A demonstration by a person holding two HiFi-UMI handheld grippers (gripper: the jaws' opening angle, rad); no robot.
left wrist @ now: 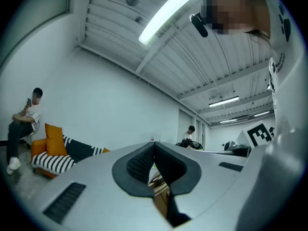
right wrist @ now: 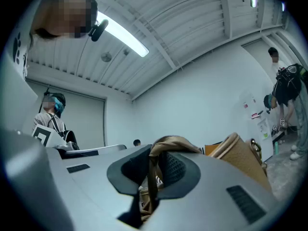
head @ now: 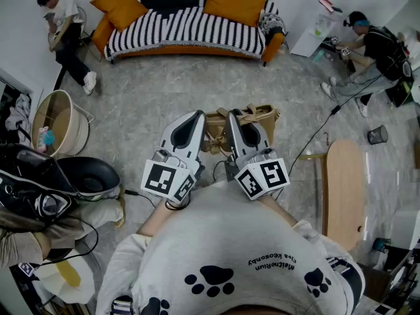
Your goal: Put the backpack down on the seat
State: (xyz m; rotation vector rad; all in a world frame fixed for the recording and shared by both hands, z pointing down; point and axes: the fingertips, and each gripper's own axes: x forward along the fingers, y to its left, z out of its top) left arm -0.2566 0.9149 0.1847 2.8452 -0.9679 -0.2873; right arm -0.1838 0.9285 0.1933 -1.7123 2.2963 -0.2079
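Observation:
A tan backpack [head: 259, 117] hangs above the grey floor, just beyond both grippers. My right gripper [head: 233, 113] is shut on one of its straps. In the right gripper view that strap [right wrist: 166, 143] drapes over the closed pads of the right gripper [right wrist: 155, 153], and the backpack's body [right wrist: 240, 158] shows to the right. My left gripper [head: 195, 115] sits at the bag's left end. Its pads meet in the left gripper view [left wrist: 154, 150], with a tan piece of the backpack [left wrist: 159, 186] in the gap below them. A light wooden seat [head: 344, 189] stands to my right.
A striped sofa [head: 187, 21] with orange cushions lines the far wall. A round basket [head: 62, 123] and a black tub [head: 92, 176] stand at the left. A cable [head: 315, 140] runs across the floor. Seated people are at the far left and far right; a small bin [head: 377, 134] stands at the right.

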